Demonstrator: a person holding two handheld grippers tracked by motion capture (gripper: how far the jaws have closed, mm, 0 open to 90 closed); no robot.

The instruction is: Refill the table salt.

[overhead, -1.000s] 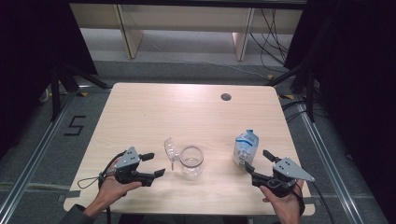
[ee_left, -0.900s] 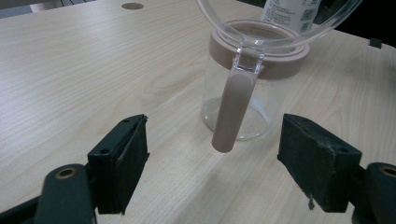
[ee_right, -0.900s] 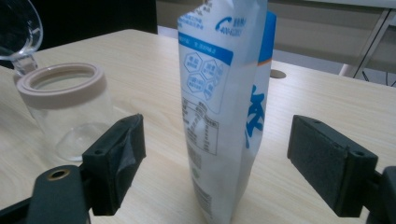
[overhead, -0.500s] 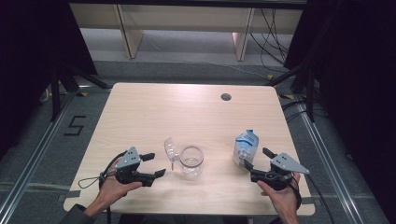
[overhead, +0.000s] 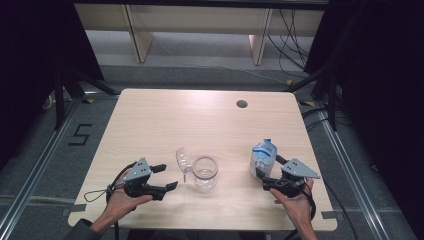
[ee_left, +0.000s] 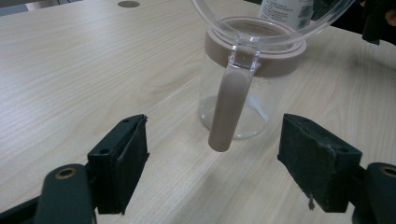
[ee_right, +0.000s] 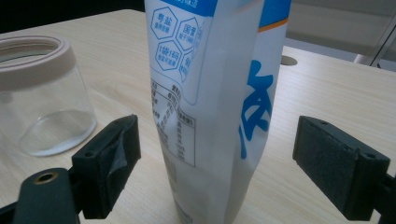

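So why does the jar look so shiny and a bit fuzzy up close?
In the left gripper view the clear lid sits close to the camera, so its rim blurs, and the jar glass catches soft light. In the right gripper view the white bag is sharp and the background fuzzy. In the high view the table is evenly lit, its surroundings dark.

You face a pale wooden table (overhead: 150,125), its top pierced near the far edge by a small round grommet hole (overhead: 242,104). Beyond it, light wooden shelf legs (overhead: 138,40) stand on grey floor (overhead: 200,45), where black cables (overhead: 290,25) trail. To your left, a "5" marking (overhead: 80,135) lies beside a metal floor rail (overhead: 40,165).
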